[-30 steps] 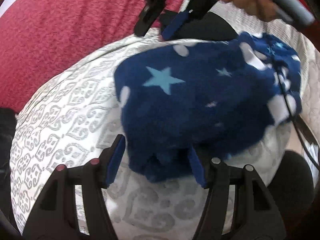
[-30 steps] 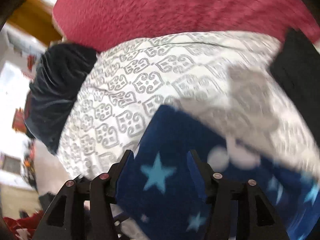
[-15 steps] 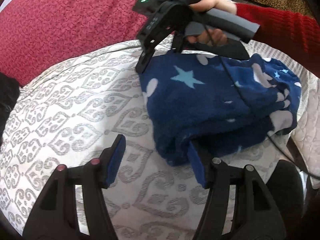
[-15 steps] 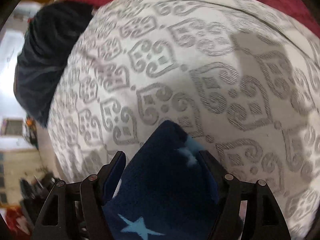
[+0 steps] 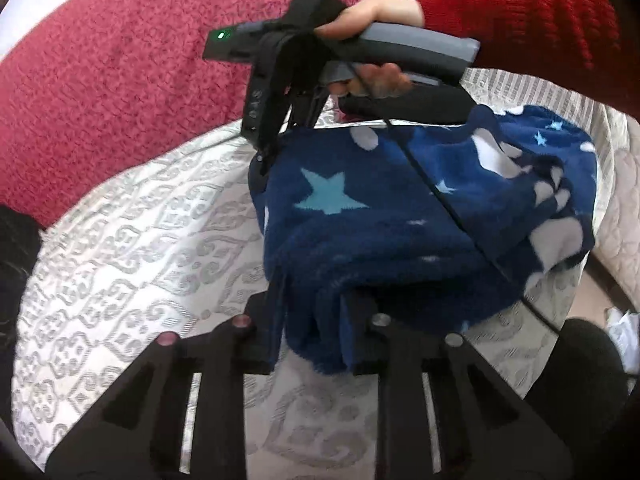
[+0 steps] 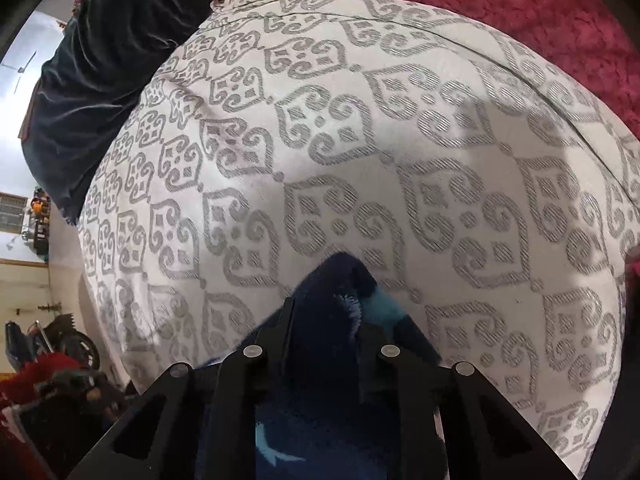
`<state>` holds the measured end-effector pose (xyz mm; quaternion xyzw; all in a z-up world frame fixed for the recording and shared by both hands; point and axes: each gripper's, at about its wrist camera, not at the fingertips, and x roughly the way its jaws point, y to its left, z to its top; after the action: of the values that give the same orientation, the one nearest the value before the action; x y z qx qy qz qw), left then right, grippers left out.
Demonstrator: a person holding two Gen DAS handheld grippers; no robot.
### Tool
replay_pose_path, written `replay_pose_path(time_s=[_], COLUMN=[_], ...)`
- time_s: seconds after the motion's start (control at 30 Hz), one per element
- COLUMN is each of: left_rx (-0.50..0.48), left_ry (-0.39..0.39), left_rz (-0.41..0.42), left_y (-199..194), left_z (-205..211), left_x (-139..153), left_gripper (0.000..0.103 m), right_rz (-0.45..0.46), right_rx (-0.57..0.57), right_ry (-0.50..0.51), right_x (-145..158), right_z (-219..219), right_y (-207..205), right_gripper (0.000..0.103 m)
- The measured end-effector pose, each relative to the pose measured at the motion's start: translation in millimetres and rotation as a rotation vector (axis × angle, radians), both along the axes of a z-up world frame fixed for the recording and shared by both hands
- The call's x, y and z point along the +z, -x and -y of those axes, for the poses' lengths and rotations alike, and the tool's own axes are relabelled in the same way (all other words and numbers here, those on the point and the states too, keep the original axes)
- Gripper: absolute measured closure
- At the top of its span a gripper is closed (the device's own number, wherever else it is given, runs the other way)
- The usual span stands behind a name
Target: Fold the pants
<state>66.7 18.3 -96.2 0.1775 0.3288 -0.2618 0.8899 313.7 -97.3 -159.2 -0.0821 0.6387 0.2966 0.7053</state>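
A red textured blanket (image 5: 120, 80) covers the far side of the scene, and in front of it lies a white mattress (image 5: 140, 240) patterned with grey scroll-and-diamond motifs, which carries everything else. Beyond the mattress's left edge, the right wrist view shows a dark velvety cloth (image 6: 100, 80) and, past that, a pale room with a parked motorcycle (image 6: 68, 344) low down. On the mattress, toward its right side, sit the pants (image 5: 400, 220), dark blue fleece with light blue stars and white spots, folded into a thick bundle. The bundle's long axis runs from the near corner away to the right, where the looser, rumpled layers pile up near the mattress's right edge. The left gripper (image 5: 312, 320) is at the near corner of the pants, its jaws clenched on a thick fold of the fleece. The right gripper (image 5: 262, 152), held by a hand (image 5: 372, 76) in a red knitted sleeve, is at the far left corner of the pants; its own camera shows its jaws grasping a peak of blue fabric (image 6: 340, 292). A black cable (image 5: 440, 200) trails across the top of the pants.
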Motion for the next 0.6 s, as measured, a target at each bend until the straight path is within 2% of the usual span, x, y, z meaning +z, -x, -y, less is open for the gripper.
replay_pose_path(time_s=[0.1,0.2,0.27,0.33,0.4,0.47,0.5,0.53,0.57,0.6], left_rx=[0.035,0.088,0.100,0.091,0.074,0.054,0.043,0.031,0.021,0.013], left_ry=[0.009,0.053,0.086,0.071,0.052,0.052,0.053,0.054,0.055,0.054], left_rz=[-0.006,-0.087,-0.119,-0.101,-0.081,-0.067,-0.065,-0.060,-0.047,-0.034], left_y=[2.2,-6.5,-9.2,-5.8,-1.5,3.4,4.9,6.4,7.6,7.9], left_z=[-18.2,-37.0,-42.7,-41.4,-39.1,-35.9,-34.0,-31.7,-28.9,-26.9], left_x=[-5.2,-16.9,-17.8,-17.0,-17.6,-16.5,-16.7,-16.4,-15.9,-15.5], left_gripper=[0.078,0.076,0.075,0.074,0.072,0.070,0.068,0.058,0.048,0.045], right_rz=[0.007,0.017,0.025,0.035,0.038,0.049,0.052,0.053,0.052,0.045], right_rx=[-0.044,-0.043,-0.014,0.024,0.019,-0.009,-0.026,-0.049,-0.077,-0.122], right_ry=[-0.019,-0.075,-0.049,-0.015,-0.005,0.003,0.011,0.010,0.008,0.013], right_x=[8.6,12.1,7.8,5.1,8.0,14.7,16.9,18.8,20.2,20.0], right_z=[-15.5,-42.8,-61.9,-73.0,-65.7,-44.1,-31.6,-16.3,-3.0,13.2], right_y=[-15.9,-26.5,-23.8,-15.2,-7.8,-2.0,0.5,1.3,2.1,2.1], right_gripper=[0.081,0.081,0.081,0.081,0.079,0.070,0.055,0.043,0.036,0.026])
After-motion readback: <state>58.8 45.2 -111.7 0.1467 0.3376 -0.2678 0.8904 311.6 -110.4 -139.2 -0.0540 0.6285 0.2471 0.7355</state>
